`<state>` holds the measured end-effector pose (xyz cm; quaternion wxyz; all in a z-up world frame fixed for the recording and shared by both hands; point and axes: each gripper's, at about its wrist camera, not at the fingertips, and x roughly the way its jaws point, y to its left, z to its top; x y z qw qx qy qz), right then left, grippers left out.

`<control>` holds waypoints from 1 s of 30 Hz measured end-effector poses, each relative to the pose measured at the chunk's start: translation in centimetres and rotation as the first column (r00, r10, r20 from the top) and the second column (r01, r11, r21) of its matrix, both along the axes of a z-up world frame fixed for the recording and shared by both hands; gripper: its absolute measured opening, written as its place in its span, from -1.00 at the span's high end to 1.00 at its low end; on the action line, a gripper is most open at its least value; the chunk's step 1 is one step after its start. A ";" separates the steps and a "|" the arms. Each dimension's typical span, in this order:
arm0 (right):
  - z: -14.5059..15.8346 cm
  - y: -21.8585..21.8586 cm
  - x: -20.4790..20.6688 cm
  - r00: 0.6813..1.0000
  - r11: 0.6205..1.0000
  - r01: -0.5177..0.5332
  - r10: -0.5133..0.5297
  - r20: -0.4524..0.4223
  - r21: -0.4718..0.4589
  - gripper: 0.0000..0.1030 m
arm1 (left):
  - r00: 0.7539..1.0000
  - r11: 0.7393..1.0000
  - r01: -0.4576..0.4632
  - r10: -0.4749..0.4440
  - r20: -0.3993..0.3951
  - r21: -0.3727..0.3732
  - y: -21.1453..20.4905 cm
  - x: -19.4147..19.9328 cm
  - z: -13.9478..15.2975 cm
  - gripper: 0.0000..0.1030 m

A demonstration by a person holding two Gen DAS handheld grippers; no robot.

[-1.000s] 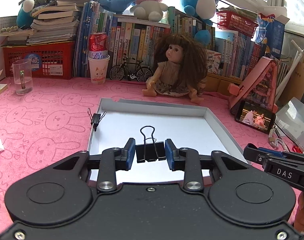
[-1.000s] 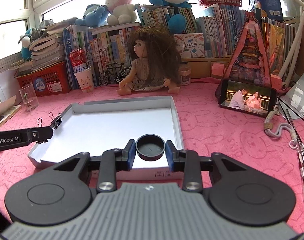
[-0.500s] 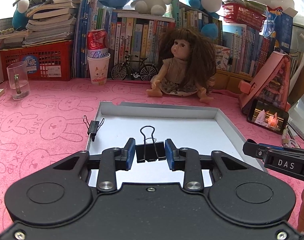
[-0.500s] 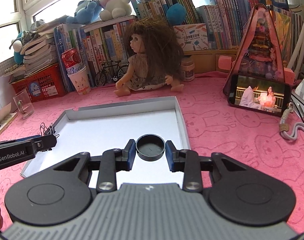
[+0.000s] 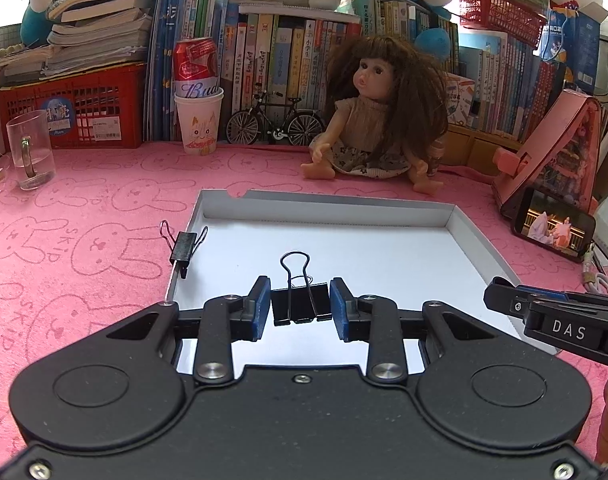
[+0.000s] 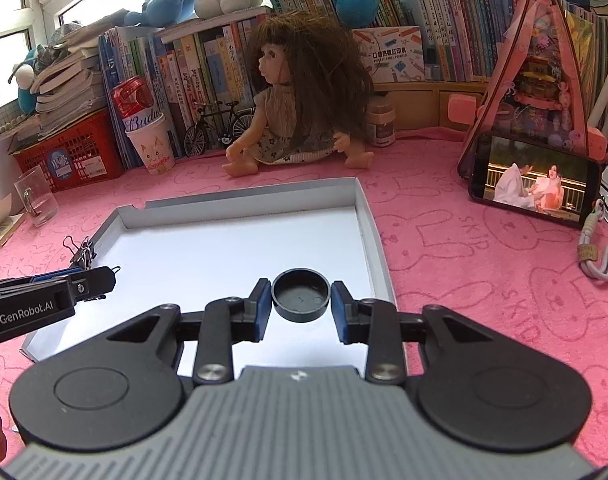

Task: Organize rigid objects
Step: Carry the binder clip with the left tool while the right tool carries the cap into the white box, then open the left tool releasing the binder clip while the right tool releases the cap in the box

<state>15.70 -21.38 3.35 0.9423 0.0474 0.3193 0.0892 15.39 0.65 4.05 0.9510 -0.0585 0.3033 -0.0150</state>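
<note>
My left gripper is shut on a black binder clip and holds it above the white tray, near its front left part. My right gripper is shut on a round black cap, held over the tray near its right wall. A second black binder clip is clipped on the tray's left rim; it also shows in the right wrist view. Each gripper's tip shows in the other's view: the right one and the left one.
A doll sits just behind the tray. A phone leans on a pink stand at the right. A glass mug, a cup with a can, a toy bicycle and books line the back.
Both grippers have moved forward over the tray, each still holding its object. The tray and doll look nearer and larger in both views.
</note>
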 end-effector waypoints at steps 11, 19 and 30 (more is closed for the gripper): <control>-0.9 0.0 0.6 1.000 1.000 0.005 -0.005 -0.031 -0.007 0.26 | 1.000 1.000 -0.003 0.003 -0.026 0.006 -0.2 0.6 -1.0 0.41; -1.3 0.0 0.9 0.999 1.000 0.003 -0.004 -0.043 -0.009 0.25 | 0.999 1.000 0.000 0.000 -0.041 0.004 -0.4 0.8 -1.3 0.42; -1.3 0.0 0.9 0.999 1.000 0.007 -0.008 -0.039 -0.011 -0.11 | 1.000 1.000 0.001 -0.001 -0.030 0.002 -0.4 0.5 -1.1 0.19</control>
